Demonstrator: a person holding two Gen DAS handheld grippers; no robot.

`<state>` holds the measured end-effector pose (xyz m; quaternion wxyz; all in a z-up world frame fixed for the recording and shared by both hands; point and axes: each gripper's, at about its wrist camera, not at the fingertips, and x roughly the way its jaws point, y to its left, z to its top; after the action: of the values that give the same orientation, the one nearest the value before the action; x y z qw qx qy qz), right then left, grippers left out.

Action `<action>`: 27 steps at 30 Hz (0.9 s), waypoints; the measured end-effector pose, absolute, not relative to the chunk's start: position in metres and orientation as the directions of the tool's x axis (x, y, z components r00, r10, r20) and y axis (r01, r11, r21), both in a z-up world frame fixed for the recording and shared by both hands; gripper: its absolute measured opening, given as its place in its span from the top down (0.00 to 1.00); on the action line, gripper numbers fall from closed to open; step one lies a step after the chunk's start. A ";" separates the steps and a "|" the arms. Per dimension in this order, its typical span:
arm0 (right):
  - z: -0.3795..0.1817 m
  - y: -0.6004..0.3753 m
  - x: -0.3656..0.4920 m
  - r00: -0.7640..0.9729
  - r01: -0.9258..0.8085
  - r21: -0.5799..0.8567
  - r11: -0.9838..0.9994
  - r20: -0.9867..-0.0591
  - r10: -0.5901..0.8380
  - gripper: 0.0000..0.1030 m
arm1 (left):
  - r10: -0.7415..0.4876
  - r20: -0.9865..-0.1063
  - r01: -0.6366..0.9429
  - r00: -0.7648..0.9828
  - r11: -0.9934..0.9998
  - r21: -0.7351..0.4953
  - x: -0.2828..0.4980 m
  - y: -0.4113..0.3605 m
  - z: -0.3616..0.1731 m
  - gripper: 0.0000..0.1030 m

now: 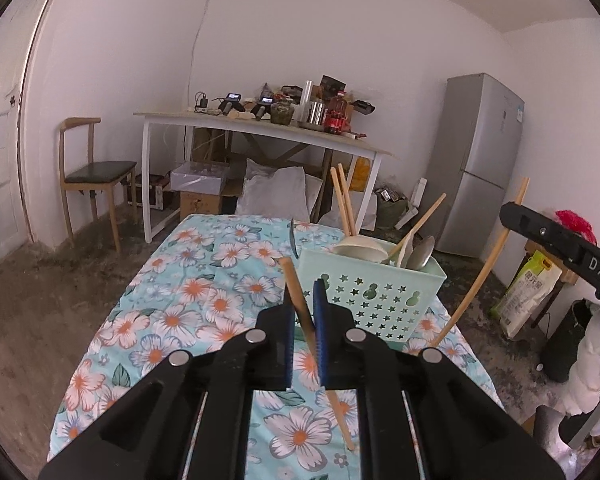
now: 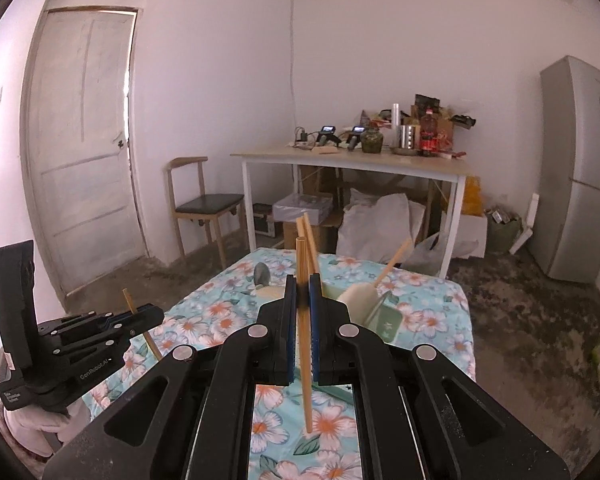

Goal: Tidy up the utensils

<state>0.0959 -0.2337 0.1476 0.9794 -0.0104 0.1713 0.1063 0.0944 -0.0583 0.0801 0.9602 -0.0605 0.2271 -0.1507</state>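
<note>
A wooden chopstick (image 1: pixel 290 272) stands slanted between the blue pads of my left gripper (image 1: pixel 302 292), which is shut on it above the floral tablecloth (image 1: pixel 204 280). Just beyond sits a mint-green star-cut basket (image 1: pixel 376 300) holding two chopsticks (image 1: pixel 344 204), a white ladle (image 1: pixel 360 248) and spoons (image 1: pixel 420 252). My right gripper (image 2: pixel 302 280) is shut on another chopstick (image 2: pixel 306 360), held nearly upright in front of the basket (image 2: pixel 388 324). A grey metal spoon (image 2: pixel 262 274) lies on the cloth past the fingers. Each gripper shows in the other's view: the right (image 1: pixel 512 212) and the left (image 2: pixel 156 314).
Behind the cloth-covered table stands a white table (image 1: pixel 260 128) crowded with bottles and gear, with boxes and bags beneath. A wooden chair (image 1: pixel 92 172) is at the left, a grey fridge (image 1: pixel 480 160) at the right, a white door (image 2: pixel 84 140) far left.
</note>
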 end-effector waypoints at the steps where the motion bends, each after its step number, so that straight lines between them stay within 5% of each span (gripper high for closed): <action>1: 0.147 -0.236 0.096 0.919 -0.210 0.025 0.977 -0.337 0.206 0.96 | -0.316 -0.420 0.264 0.851 0.948 -0.177 0.095 -0.059 0.080 0.92; 27: 0.140 -0.240 0.079 0.917 -0.226 0.076 0.971 -0.321 0.238 0.96 | -0.257 -0.434 0.236 0.864 0.966 -0.101 0.095 -0.064 0.086 0.92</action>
<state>0.0789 -0.2404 0.1403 0.9787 0.0189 0.1664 0.1185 0.0954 -0.0636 0.0858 0.9651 -0.0221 0.2276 -0.1277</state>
